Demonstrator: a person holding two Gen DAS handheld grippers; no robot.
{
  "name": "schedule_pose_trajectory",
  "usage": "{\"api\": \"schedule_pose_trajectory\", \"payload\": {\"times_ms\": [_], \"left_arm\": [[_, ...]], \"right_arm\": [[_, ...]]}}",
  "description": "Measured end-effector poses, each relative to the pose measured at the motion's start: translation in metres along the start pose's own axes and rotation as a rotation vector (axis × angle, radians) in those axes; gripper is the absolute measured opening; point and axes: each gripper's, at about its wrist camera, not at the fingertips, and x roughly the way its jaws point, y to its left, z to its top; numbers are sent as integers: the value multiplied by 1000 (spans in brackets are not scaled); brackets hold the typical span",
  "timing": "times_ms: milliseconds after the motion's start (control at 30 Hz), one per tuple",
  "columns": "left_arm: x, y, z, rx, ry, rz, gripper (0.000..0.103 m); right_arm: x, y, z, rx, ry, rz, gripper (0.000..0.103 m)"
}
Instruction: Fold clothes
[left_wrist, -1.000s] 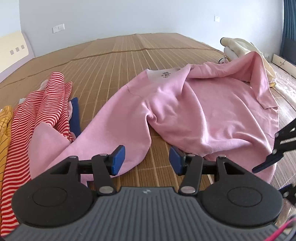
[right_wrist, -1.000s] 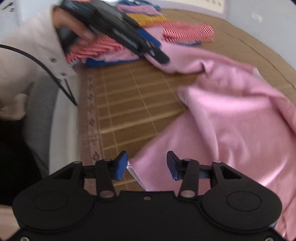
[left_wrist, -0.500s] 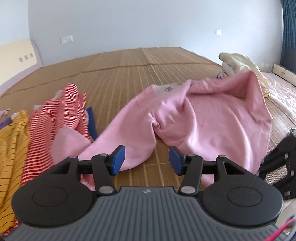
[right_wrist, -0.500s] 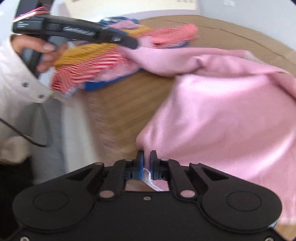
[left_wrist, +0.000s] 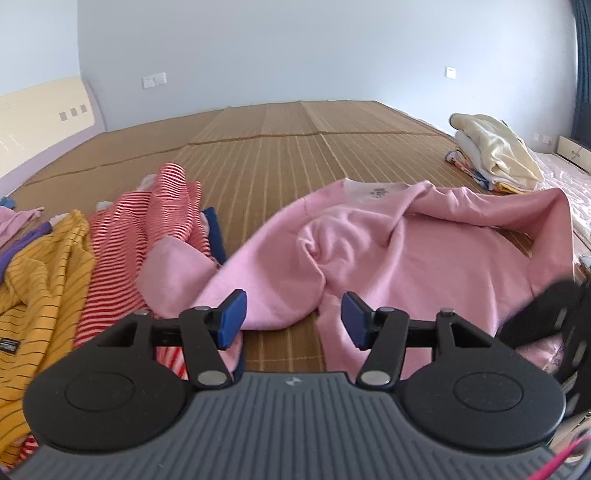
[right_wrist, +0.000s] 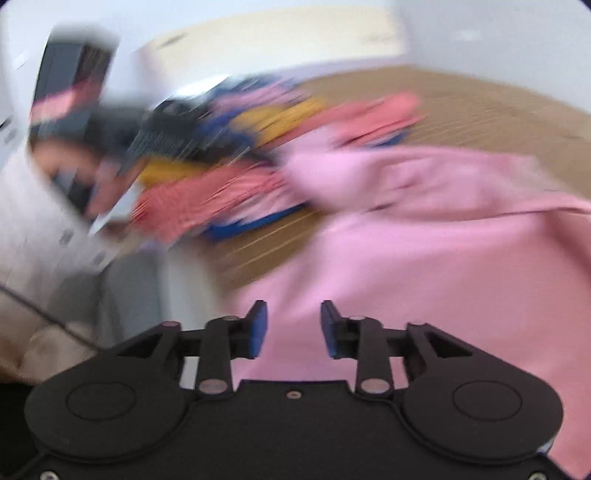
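In the left wrist view, a yellow striped top (left_wrist: 37, 295) lies at the far left on the bamboo mat (left_wrist: 280, 147), with a red striped top (left_wrist: 147, 221) beside it and partly over a blue garment (left_wrist: 216, 236). The pink sweatshirt (left_wrist: 406, 251) is spread rumpled across the middle and right of the mat, its neck label up and away from the camera, one sleeve running left until it touches the red striped top. The left gripper (left_wrist: 293, 320) hovers over the near edge of the sweatshirt with its jaws wide open and nothing between them. At the far right a folded stack (left_wrist: 491, 158) of cream and white clothes sits well apart from the sweatshirt.

The right wrist view is heavily blurred. At left a person's pale sleeve (right_wrist: 33, 221) shows. The pile of striped tops is a smear in the middle, and the sweatshirt fills the right half. The right gripper (right_wrist: 293, 328) has its jaws parted, with pink fabric seen below the gap but not pinched.
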Motion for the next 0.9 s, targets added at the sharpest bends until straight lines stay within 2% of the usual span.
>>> {"api": "schedule_pose_trajectory", "payload": {"times_ms": [167, 333, 400, 500, 600, 667, 733, 767, 833, 900], "left_arm": [[16, -23, 0, 53, 23, -74, 64], [32, -53, -2, 107, 57, -165, 64], [37, -64, -5, 121, 72, -195, 64], [45, -69, -7, 102, 88, -252, 64], [48, -71, -7, 110, 94, -240, 64], [49, -72, -8, 117, 97, -220, 64], [49, -69, -9, 110, 99, -225, 64], [49, -68, -9, 106, 101, -229, 64], [51, -68, -9, 109, 108, -227, 64], [53, -69, -9, 120, 118, -224, 64]], "right_arm": [[-61, -67, -23, 215, -73, -332, 42], [-69, -111, -54, 322, -3, -460, 42], [-67, -123, -61, 374, 26, -556, 41], [-72, -134, -59, 336, 22, -792, 40], [-85, -147, -54, 313, 10, -978, 41], [-99, -152, -54, 351, -23, -956, 43], [-106, -151, -57, 396, -77, -888, 50], [-108, -151, -58, 415, -95, -861, 50], [-106, -150, -61, 410, -98, -860, 50], [-106, -149, -62, 410, -86, -907, 52]]}}
